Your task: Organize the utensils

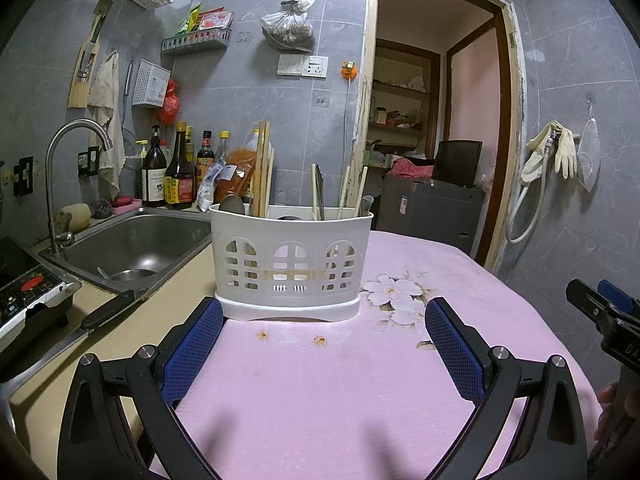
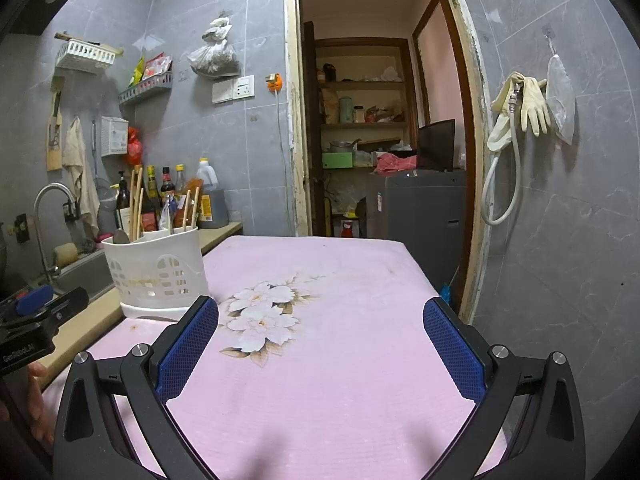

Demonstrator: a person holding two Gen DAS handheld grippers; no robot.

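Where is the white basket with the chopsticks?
The white basket stands on the pink cloth beside the sink, straight ahead in the left view.

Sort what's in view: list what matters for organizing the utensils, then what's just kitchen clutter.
For the job:
- white utensil basket on the pink floral cloth
- chopsticks and spoon standing in it
- left gripper, open
- right gripper, open

Just lying about:
- sauce bottles
- sink and faucet
- rubber gloves on the wall
- knife on the counter
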